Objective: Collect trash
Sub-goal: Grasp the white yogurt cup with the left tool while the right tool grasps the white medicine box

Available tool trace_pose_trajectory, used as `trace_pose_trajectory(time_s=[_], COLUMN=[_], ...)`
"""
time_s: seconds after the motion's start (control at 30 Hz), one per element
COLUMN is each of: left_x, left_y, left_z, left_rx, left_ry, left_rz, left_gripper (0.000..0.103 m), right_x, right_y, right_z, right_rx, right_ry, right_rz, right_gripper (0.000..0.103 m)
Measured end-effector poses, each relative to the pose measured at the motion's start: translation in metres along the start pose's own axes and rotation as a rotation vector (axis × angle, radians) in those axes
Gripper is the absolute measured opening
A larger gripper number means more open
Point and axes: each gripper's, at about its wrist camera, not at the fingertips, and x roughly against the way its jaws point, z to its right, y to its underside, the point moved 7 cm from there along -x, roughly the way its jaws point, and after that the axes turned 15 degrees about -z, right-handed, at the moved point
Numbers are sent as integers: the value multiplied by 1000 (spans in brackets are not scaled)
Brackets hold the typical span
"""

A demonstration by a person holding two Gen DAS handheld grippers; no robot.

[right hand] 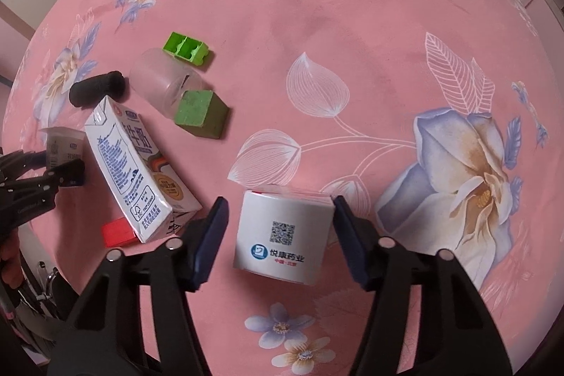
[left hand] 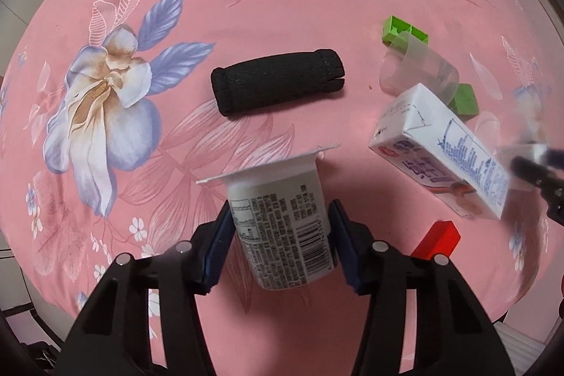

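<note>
While L gripper (left hand: 278, 235) clamps yogurt cup (left hand: 282, 217), long axis along fingers, rim fwd, R gripper (right hand: 278, 231) brackets white box (right hand: 282, 235), jaws apart.

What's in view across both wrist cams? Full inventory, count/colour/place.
yogurt cup: 1, white with black print, between the left gripper's fingers
milk carton: 1, white and blue, lying on the cloth left of the right gripper
small box: 1, white with a QR code, between the right gripper's open fingers
clear plastic cup: 1, translucent, on its side between the green pieces
green blocks: 2, green, one hollow behind the cup, one solid in front
red block: 1, red, beside the carton's near end
black roll: 1, black, mid-cloth
tablecloth: 1, pink floral
left gripper: 1, black, blue pads, closed on the yogurt cup
right gripper: 1, black, blue pads, open
</note>
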Motion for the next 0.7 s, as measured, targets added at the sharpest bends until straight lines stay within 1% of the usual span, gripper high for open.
trace_pose_trajectory(time_s=[0.03, 0.07, 0.23, 0.3, 0.53, 0.7], left_x=[0, -1, -5, -4, 0, 3], left_y=[-1, -2, -10, 0, 5, 10], left_z=[0, 1, -6, -5, -8, -11], left_rx=[-2, -6, -19, -28, -55, -86], left_ry=[0, -1, 4, -1, 12, 14], left_rz=[1, 1, 3, 5, 15, 27], left_gripper=[56, 56, 55, 55, 55, 55], right_x=[-1, -1, -7, -11, -17, -15], right_y=[-1, -1, -4, -6, -11, -5], right_z=[-1, -2, -6, -9, -17, -20], right_rx=[1, 3, 10, 15, 39, 71], right_ry=[3, 9, 36, 51, 78, 95], right_rz=[-2, -4, -25, -34, -47, -42], right_gripper=[54, 51, 49, 48, 44, 43])
